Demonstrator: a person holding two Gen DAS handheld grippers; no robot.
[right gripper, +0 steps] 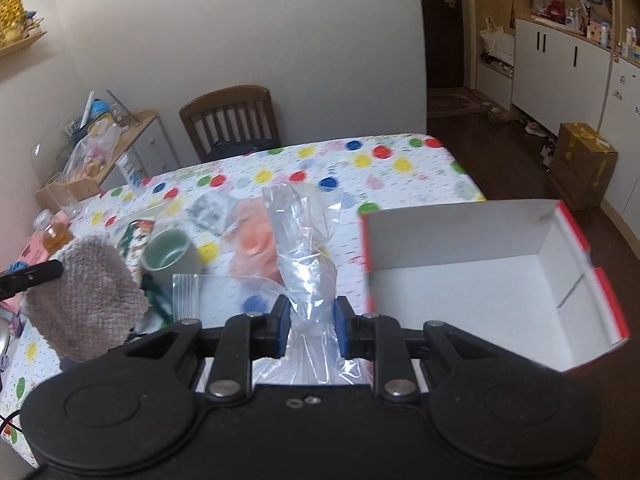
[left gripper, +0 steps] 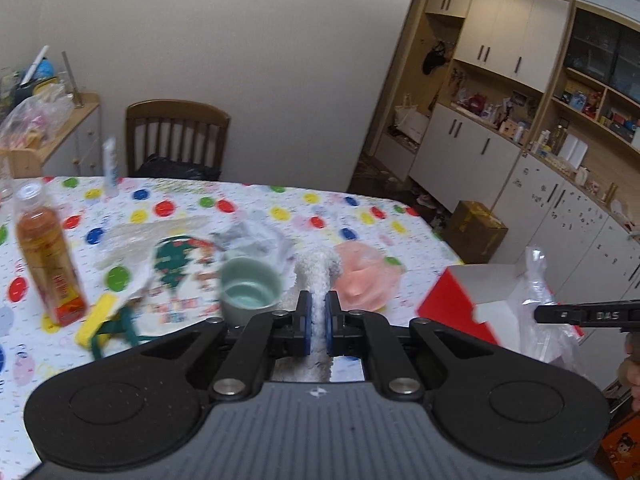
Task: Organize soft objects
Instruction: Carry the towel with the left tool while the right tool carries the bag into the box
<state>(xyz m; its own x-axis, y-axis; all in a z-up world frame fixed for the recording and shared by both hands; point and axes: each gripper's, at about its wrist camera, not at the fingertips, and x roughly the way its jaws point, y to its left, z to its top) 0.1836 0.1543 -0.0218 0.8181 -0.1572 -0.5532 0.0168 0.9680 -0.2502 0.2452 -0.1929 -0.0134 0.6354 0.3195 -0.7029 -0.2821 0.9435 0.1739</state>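
The left gripper (left gripper: 316,316) is pinched tight on a nubbly white terry cloth (left gripper: 316,276), which in the right wrist view hangs as a rounded, fuzzy flap (right gripper: 86,300) above the table's left side. The right gripper (right gripper: 310,328) stands only a little apart, its blue pads pressing a crinkled clear plastic bag (right gripper: 306,248) — glossy, twisted into a narrow neck between them. Beside it sits a white cardboard box (right gripper: 480,280) with red outer walls, open on top. Under them the table (right gripper: 380,168) wears a cloth of bright dots, carrying a pale green mug (right gripper: 170,256), a soft pink lump (right gripper: 252,240) and a bottle of amber liquid (left gripper: 48,256). A slatted wooden chair (right gripper: 232,120) stands against the plain wall — cupboards (left gripper: 480,148) line the right.
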